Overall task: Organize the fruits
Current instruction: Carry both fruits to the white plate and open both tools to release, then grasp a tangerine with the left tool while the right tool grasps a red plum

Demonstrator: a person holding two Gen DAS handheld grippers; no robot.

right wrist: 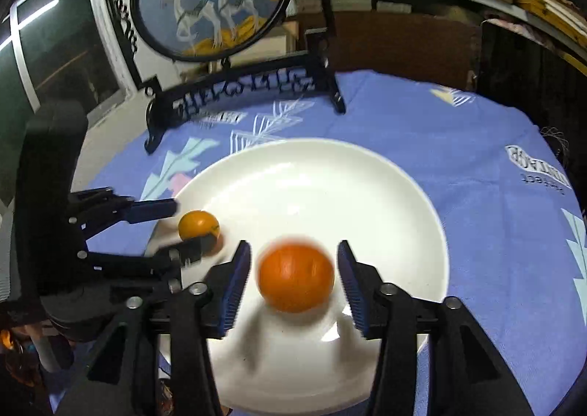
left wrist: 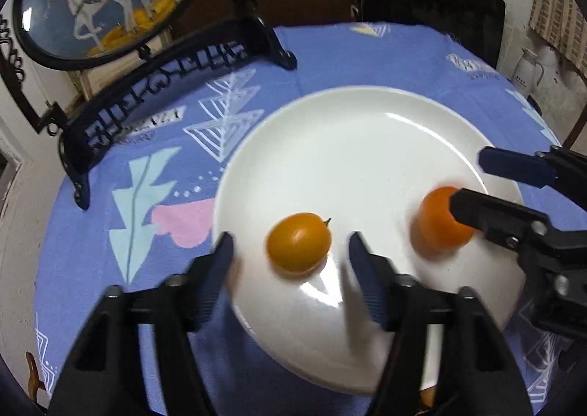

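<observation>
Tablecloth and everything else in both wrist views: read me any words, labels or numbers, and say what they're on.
"...fect", upside down, perhaps "perfect": printed on the tablecloth, right wrist view.
Logo just beyond that word: too blurred to read.
Tablecloth print near the black stand: blurred, unreadable.
Openwork on the stand: cannot be read.
White plate: no text.

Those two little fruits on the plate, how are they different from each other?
The yellow-orange fruit is oval, paler, with a tiny stem; the deep orange fruit is rounder and darker. The first lies before the open left tool, the second between the open right tool fingers. Both rest on the white plate.
</observation>
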